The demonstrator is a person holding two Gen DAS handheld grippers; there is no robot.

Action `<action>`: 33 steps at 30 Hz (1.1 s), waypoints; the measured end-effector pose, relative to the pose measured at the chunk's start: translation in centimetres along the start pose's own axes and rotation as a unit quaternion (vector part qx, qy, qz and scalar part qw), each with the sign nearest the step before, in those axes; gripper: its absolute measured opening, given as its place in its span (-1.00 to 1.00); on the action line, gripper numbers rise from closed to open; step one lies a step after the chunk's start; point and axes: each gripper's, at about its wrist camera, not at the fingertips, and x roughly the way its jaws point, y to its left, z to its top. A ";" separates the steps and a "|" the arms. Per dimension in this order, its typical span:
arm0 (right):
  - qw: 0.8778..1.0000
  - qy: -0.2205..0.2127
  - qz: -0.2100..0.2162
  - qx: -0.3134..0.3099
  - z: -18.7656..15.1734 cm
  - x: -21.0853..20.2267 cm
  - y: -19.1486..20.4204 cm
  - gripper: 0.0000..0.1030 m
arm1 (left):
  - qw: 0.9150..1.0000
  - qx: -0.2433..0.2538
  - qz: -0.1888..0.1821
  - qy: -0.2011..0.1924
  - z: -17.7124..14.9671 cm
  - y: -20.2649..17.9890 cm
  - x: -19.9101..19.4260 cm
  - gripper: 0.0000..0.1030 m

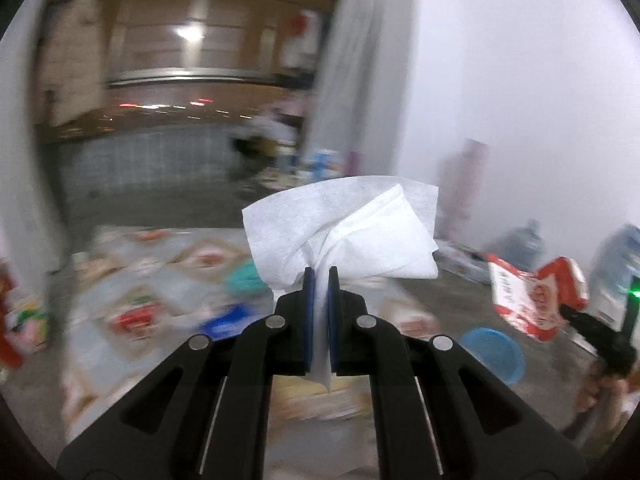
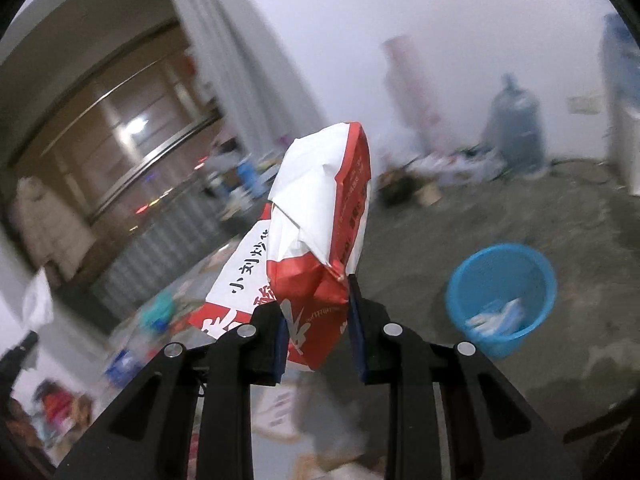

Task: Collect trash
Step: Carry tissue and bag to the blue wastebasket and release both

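Observation:
A crumpled white tissue (image 1: 348, 228) sticks up from my left gripper (image 1: 320, 270), which is shut on it; the tissue's tail hangs down between the blue pads. My right gripper (image 2: 314, 294) is shut on a red and white paper bag (image 2: 320, 220) with printed characters, held up off the floor. The same bag (image 1: 532, 296) shows at the right of the left wrist view. A blue plastic bucket (image 2: 504, 344) stands on the concrete floor to the right, with white scraps inside. The bucket (image 1: 516, 364) also appears low right in the left wrist view.
A patterned floor mat (image 1: 160, 280) strewn with blurred packets and litter lies to the left. A large water jug (image 2: 514, 128) and clutter stand along the white wall. A pale curtain (image 2: 240, 60) hangs beside a window. A white appliance (image 2: 628, 140) is at the far right.

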 end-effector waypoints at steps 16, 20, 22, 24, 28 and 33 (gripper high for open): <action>0.973 0.076 -0.178 0.123 -0.6 9.0 -18.4 -0.51 | 0.905 0.109 -0.261 0.318 -4.7 -31.6 28.7 -0.91; 0.968 0.105 -0.171 0.152 -1.4 13.3 -21.8 -0.51 | 0.881 0.135 -0.265 0.367 -8.6 -37.2 34.2 -0.91; 0.964 0.118 -0.164 0.172 -1.6 15.3 -23.4 -0.51 | 0.873 0.145 -0.269 0.380 -10.1 -39.4 36.5 -0.91; 0.961 0.123 -0.158 0.188 -1.8 16.6 -24.8 -0.51 | 0.861 0.154 -0.276 0.398 -11.6 -41.8 38.6 -0.87; 0.954 0.144 -0.135 0.227 -3.0 20.8 -27.7 -0.26 | 0.843 0.187 -0.252 0.437 -15.3 -44.7 42.3 0.23; 0.938 0.144 -0.163 0.270 -5.1 22.9 -30.9 0.03 | 0.850 0.180 -0.231 0.438 -16.6 -44.7 44.1 0.37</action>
